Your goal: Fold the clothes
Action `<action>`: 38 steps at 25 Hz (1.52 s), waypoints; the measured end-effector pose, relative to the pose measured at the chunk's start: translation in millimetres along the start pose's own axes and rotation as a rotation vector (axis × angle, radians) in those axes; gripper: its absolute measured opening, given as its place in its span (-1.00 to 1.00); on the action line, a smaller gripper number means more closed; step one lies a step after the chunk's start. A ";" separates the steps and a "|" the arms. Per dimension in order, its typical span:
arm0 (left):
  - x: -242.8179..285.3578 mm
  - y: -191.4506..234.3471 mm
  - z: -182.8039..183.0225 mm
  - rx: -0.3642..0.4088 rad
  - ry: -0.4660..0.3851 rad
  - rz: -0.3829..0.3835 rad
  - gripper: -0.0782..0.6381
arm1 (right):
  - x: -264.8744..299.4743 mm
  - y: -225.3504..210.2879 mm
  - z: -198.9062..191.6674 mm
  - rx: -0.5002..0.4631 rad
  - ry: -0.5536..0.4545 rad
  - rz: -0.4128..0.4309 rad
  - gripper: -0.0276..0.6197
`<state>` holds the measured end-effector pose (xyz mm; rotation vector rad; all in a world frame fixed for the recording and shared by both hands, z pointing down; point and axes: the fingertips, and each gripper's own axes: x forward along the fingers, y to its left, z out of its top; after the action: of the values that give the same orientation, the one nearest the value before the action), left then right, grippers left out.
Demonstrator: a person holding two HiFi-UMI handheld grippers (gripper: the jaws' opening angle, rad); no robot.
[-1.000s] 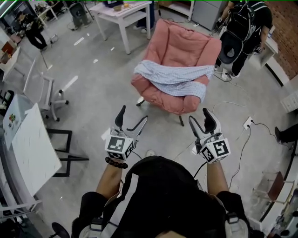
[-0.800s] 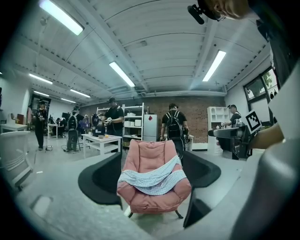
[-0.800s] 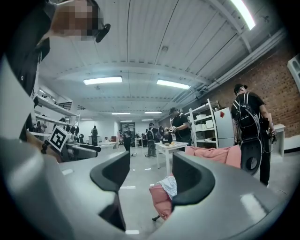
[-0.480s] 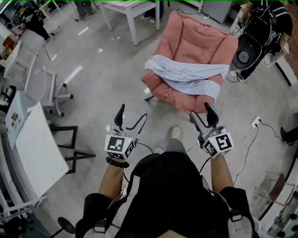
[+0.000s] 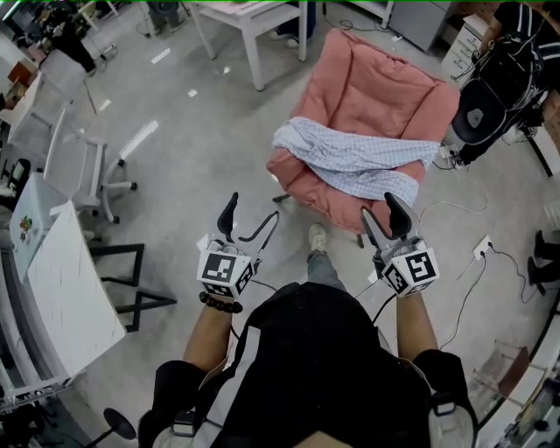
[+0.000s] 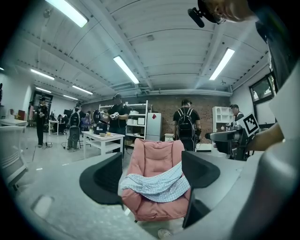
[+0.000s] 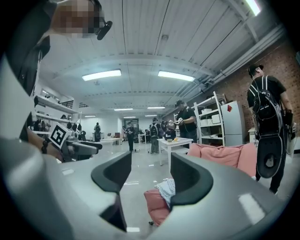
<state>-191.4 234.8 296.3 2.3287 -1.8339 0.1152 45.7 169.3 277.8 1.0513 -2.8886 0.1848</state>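
Note:
A light blue checked garment (image 5: 350,162) lies crumpled across the seat of a pink armchair (image 5: 376,87), a short way ahead of both grippers. My left gripper (image 5: 249,214) is held level and open, with nothing between its fingers; its jaws have just been closing a little. In the left gripper view the garment (image 6: 152,185) and armchair (image 6: 157,157) show between the left gripper's (image 6: 150,176) jaws, still at a distance. My right gripper (image 5: 382,214) is open too, empty, jaws also closing slightly. In its view, the right gripper (image 7: 150,176) frames the garment's (image 7: 165,190) edge.
A white table (image 5: 254,17) stands beyond the armchair at the left. An office chair (image 5: 87,166) and a white desk (image 5: 61,280) are on the left. Cables and a socket strip (image 5: 481,249) lie on the floor at the right, near a person with a backpack (image 5: 503,79).
The person has stepped toward the armchair, which now sits closer and lower in the head view. Both grippers have come forward with them, still empty.

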 end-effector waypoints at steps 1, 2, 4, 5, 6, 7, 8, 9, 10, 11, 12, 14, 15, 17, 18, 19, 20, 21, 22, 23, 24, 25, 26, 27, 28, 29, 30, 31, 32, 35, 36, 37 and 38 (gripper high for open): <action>10.9 4.3 2.8 0.002 0.000 0.002 0.34 | 9.6 -8.7 1.3 0.000 -0.002 0.004 -0.12; 21.9 9.1 5.7 0.001 0.000 0.006 0.34 | 19.9 -18.5 1.9 0.002 -0.001 0.006 -0.12; 43.2 19.9 12.1 -0.006 -0.003 0.017 0.34 | 41.8 -38.8 2.9 0.006 0.004 0.011 -0.14; 53.3 25.8 15.7 -0.009 -0.005 0.022 0.34 | 53.2 -48.1 4.5 0.007 0.005 0.013 -0.15; 63.3 32.3 19.2 -0.009 -0.006 0.027 0.33 | 65.0 -56.5 6.7 0.007 0.004 0.016 -0.15; 73.2 39.0 22.3 -0.006 -0.007 0.032 0.32 | 77.1 -63.8 9.4 0.007 0.001 0.021 -0.16; 83.2 45.6 24.8 -0.003 -0.006 0.036 0.32 | 89.0 -70.1 12.2 0.009 -0.002 0.027 -0.16; 93.3 51.6 26.8 -0.001 -0.005 0.041 0.32 | 100.3 -75.9 14.5 0.010 -0.005 0.036 -0.17; 103.8 56.7 28.5 -0.001 -0.003 0.045 0.32 | 111.1 -81.8 15.9 0.010 -0.005 0.045 -0.17; 114.6 61.1 29.8 -0.004 -0.002 0.048 0.32 | 121.7 -88.3 16.0 0.008 -0.001 0.055 -0.17; 125.7 65.2 30.7 -0.007 0.000 0.051 0.32 | 132.2 -95.3 14.9 0.006 0.008 0.065 -0.18; 147.2 72.3 30.9 -0.012 0.007 0.055 0.32 | 152.5 -109.0 11.4 0.007 0.030 0.085 -0.18; 157.6 76.2 30.2 -0.012 0.013 0.058 0.32 | 162.4 -115.3 9.7 0.008 0.041 0.095 -0.18; 178.7 85.4 27.4 -0.011 0.026 0.066 0.32 | 182.6 -126.2 6.1 0.004 0.061 0.116 -0.19; 189.2 89.9 25.5 -0.011 0.033 0.070 0.32 | 192.4 -130.6 4.2 -0.001 0.070 0.128 -0.20; 199.4 93.4 23.6 -0.012 0.039 0.075 0.32 | 201.5 -134.4 2.0 -0.009 0.077 0.142 -0.20; 209.2 95.8 22.1 -0.010 0.043 0.078 0.31 | 209.8 -138.1 -0.1 -0.016 0.084 0.156 -0.21; 218.4 97.2 21.0 -0.007 0.046 0.082 0.29 | 217.4 -141.9 -2.4 -0.021 0.089 0.170 -0.22; 227.0 98.0 19.6 -0.004 0.049 0.086 0.28 | 224.2 -145.7 -5.0 -0.025 0.095 0.184 -0.23; 235.0 98.6 17.5 -0.004 0.053 0.090 0.27 | 230.5 -149.6 -8.6 -0.028 0.103 0.197 -0.24; 242.1 99.2 14.1 -0.007 0.059 0.094 0.27 | 236.3 -153.5 -13.4 -0.030 0.114 0.209 -0.24; 247.8 100.3 9.2 -0.013 0.068 0.098 0.26 | 241.6 -156.6 -19.4 -0.031 0.128 0.220 -0.25; 251.3 101.7 3.4 -0.019 0.081 0.103 0.26 | 246.4 -158.4 -26.4 -0.030 0.145 0.230 -0.26; 252.2 103.5 -3.0 -0.026 0.097 0.107 0.26 | 250.4 -158.5 -34.4 -0.026 0.166 0.238 -0.26; 251.2 105.8 -9.6 -0.033 0.113 0.110 0.25 | 253.7 -157.3 -43.2 -0.020 0.188 0.244 -0.26; 249.9 108.6 -16.4 -0.039 0.126 0.113 0.25 | 257.2 -155.7 -52.2 -0.014 0.208 0.250 -0.26; 249.8 112.1 -23.7 -0.042 0.138 0.115 0.22 | 261.3 -154.9 -61.7 -0.012 0.224 0.254 -0.27; 251.5 115.6 -31.8 -0.044 0.150 0.116 0.22 | 266.1 -155.5 -71.8 -0.013 0.238 0.259 -0.28; 254.4 118.7 -40.6 -0.044 0.164 0.118 0.22 | 271.0 -157.2 -82.9 -0.014 0.253 0.263 -0.28; 261.7 124.9 -62.8 -0.047 0.216 0.123 0.22 | 282.5 -158.4 -118.3 -0.015 0.313 0.283 -0.28; 262.9 126.8 -69.1 -0.047 0.232 0.124 0.20 | 285.4 -156.3 -129.7 -0.018 0.336 0.292 -0.28; 264.4 128.9 -75.5 -0.047 0.245 0.123 0.20 | 288.4 -153.8 -140.7 -0.024 0.358 0.301 -0.29; 266.3 131.2 -82.4 -0.047 0.254 0.121 0.20 | 291.4 -151.3 -151.3 -0.031 0.378 0.308 -0.29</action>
<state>-251.3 -34.4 433.7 2.0620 -1.8262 0.3618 -77.3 -110.8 470.4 0.4924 -2.6721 0.3134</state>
